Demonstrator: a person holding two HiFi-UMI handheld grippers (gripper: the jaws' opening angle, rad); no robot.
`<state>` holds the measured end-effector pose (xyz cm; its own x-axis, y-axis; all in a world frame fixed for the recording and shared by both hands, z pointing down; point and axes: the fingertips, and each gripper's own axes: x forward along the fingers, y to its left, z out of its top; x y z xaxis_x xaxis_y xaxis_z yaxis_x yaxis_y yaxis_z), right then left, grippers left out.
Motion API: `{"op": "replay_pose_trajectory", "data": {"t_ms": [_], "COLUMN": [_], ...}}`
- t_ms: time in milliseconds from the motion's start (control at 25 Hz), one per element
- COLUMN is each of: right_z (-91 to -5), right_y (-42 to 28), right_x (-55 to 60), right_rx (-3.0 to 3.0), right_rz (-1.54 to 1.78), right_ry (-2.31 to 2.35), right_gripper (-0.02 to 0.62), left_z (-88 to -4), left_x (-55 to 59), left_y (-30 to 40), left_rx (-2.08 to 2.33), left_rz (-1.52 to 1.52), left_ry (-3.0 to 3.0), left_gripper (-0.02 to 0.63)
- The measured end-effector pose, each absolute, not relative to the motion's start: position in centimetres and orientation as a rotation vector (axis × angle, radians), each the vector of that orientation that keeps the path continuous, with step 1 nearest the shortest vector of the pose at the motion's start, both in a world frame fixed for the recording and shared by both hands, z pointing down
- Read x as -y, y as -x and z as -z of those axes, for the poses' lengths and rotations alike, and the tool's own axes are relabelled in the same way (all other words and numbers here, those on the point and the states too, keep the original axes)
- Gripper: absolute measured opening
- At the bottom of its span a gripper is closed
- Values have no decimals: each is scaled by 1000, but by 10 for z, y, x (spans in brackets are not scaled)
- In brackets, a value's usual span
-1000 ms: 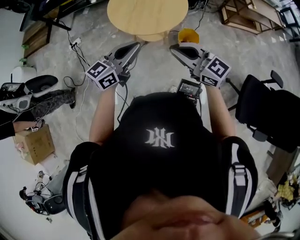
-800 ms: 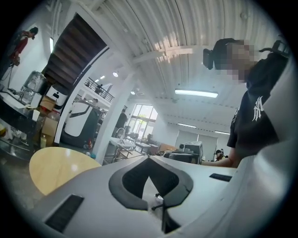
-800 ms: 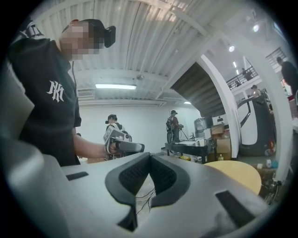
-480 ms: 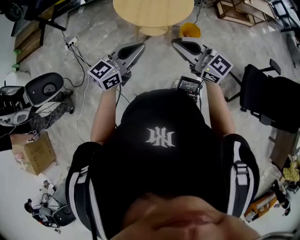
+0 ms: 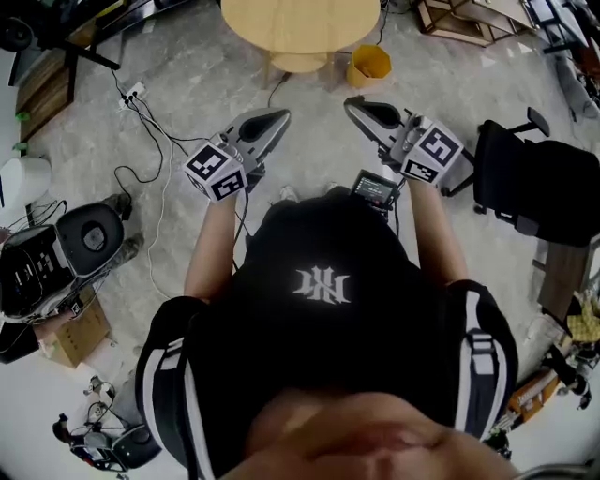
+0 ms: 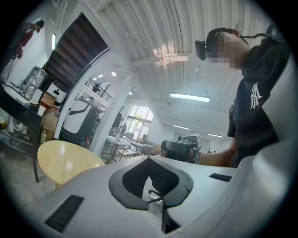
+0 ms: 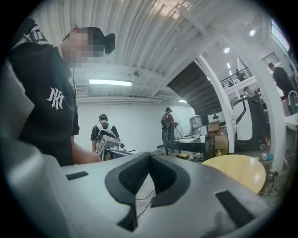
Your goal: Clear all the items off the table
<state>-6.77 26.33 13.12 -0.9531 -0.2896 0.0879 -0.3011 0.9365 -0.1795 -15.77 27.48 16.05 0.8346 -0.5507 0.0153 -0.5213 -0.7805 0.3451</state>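
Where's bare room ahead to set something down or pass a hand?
The round wooden table shows a bare top. The floor just before it is open too. Crowded: yellow bucket by the table's base, office chair at right, cables at left.

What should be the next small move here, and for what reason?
Probably step toward the round table and look up a little: the left gripper and the right gripper are shut, empty and short of it, and only part of its top shows, with no item on that part.
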Motion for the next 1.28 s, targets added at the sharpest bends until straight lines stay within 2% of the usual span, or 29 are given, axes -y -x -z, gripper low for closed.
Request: {"op": "replay_pose_trajectory", "data": {"t_ms": [160, 440, 1280], "right_z": [-137, -126, -131], "right_y": [64, 58, 39], "right_x": [-266, -259, -258], "right_rx": [3082, 3121, 3087], "right_rz": [-369, -262, -229], "right_ry": [-351, -294, -337], "right_gripper": [2, 2, 0], "left_z": [-157, -146, -141], "left_x": [-269, -272, -272], "left_y": [143, 109, 89], "left_rx": [852, 787, 815], "left_rz": [160, 94, 62], "left_ry": [-2655, -2728, -2731], "left_gripper": [12, 12, 12]}}
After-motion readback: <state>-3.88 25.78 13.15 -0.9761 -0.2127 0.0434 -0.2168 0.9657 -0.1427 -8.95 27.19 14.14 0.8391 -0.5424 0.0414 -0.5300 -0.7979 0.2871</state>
